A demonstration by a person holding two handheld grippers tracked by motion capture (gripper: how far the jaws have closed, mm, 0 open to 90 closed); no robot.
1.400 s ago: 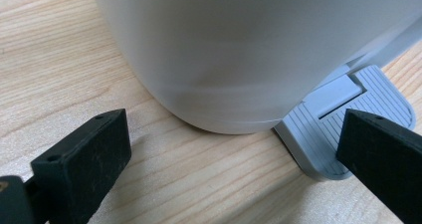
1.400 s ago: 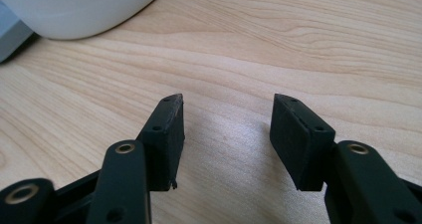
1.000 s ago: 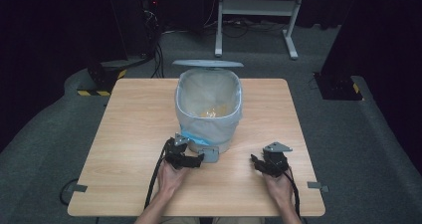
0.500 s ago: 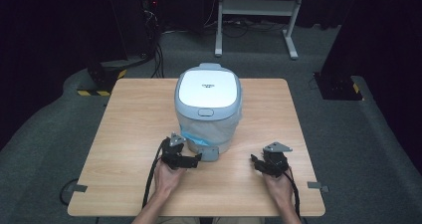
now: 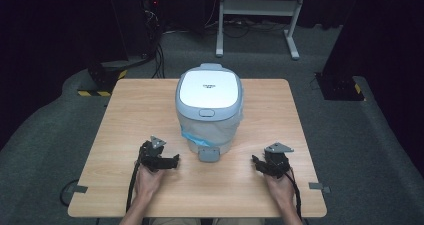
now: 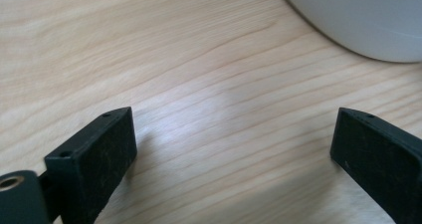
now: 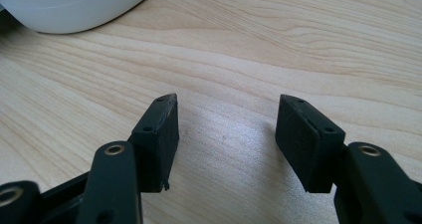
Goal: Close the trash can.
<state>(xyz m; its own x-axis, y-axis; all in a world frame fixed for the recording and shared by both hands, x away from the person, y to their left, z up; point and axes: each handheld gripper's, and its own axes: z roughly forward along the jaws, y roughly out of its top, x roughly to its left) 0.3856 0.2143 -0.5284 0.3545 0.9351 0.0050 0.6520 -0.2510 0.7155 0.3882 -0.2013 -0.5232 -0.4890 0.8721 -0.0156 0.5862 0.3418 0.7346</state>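
High view: lidded white bin [image 5: 209,105] with a liner bag stands mid-counter [image 5: 125,135], lid down. It sits ahead of the left gripper [image 5: 172,161] and to its right, ahead of the right gripper [image 5: 256,162] and to its left, apart from both.

Left gripper view: jaws spread, just been closing a little, nothing between them; bin wall [image 6: 368,20] ahead-right.

Right gripper view: jaws spread over bare wood; bin base [image 7: 74,5] ahead-left.
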